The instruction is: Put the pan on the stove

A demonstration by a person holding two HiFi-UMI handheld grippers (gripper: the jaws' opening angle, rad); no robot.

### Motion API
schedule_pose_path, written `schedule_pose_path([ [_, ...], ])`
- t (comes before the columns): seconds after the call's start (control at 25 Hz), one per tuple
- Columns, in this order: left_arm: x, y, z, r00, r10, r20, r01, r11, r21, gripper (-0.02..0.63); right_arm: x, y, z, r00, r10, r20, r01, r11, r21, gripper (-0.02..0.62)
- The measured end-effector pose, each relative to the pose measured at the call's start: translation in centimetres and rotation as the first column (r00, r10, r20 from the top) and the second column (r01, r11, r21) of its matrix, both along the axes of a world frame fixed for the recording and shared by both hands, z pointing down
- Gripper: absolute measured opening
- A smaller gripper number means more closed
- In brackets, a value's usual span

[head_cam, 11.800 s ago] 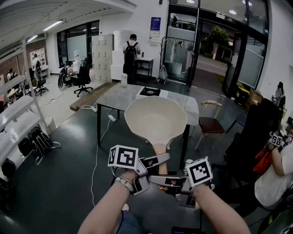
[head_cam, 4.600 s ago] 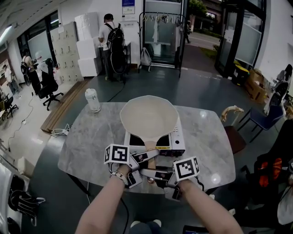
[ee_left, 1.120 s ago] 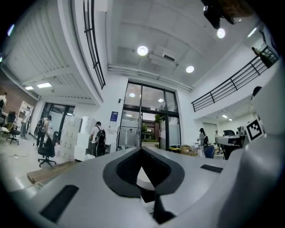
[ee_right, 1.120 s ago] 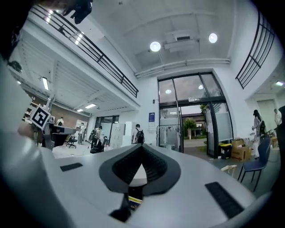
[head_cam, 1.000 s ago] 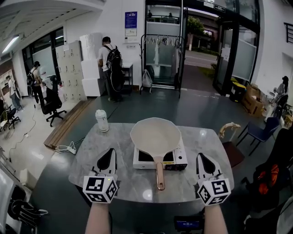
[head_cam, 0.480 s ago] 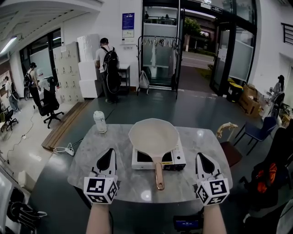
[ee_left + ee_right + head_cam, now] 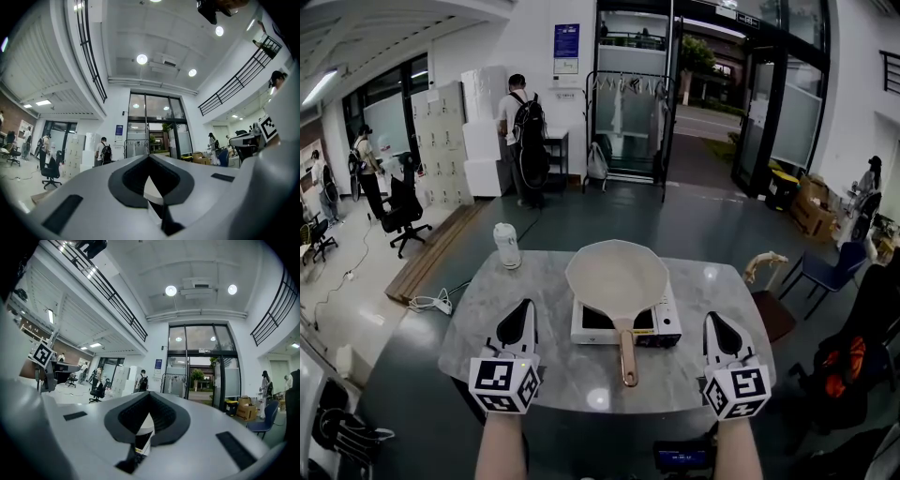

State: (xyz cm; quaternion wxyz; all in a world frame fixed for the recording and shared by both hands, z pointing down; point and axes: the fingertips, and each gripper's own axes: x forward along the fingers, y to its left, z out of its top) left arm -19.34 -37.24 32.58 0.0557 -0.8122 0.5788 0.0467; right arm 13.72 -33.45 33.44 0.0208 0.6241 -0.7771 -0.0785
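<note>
- My left claw (image 7: 523, 309) and right claw (image 7: 714, 321) are both pinched fully together and hold nothing; they hover one either side of the stove (image 7: 662, 326)
- The pan (image 7: 617, 277) sits on the stove on the table (image 7: 487, 309); its bowl overhangs the stove, so a nudge could tip it
- Its handle (image 7: 626, 356) points at me between the claws; swinging either claw inward could catch it and drag the pan off

Cream pan (image 7: 617, 275) rests on the stove (image 7: 667, 325) atop table (image 7: 572, 373)

Head view looks down over the table (image 7: 534, 291); both gripper views face the same glass entrance (image 7: 150, 129).
</note>
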Motion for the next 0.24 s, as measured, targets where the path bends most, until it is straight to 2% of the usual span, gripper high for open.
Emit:
schedule_pose_path([
  [0.24,0.54,-0.02,0.18,1.0,0.003,0.001,-0.003,1.0,-0.004,0.011,0.04,0.05,0.14,1.0,-0.007,-0.008,0.007,1.0,0.002,0.025],
])
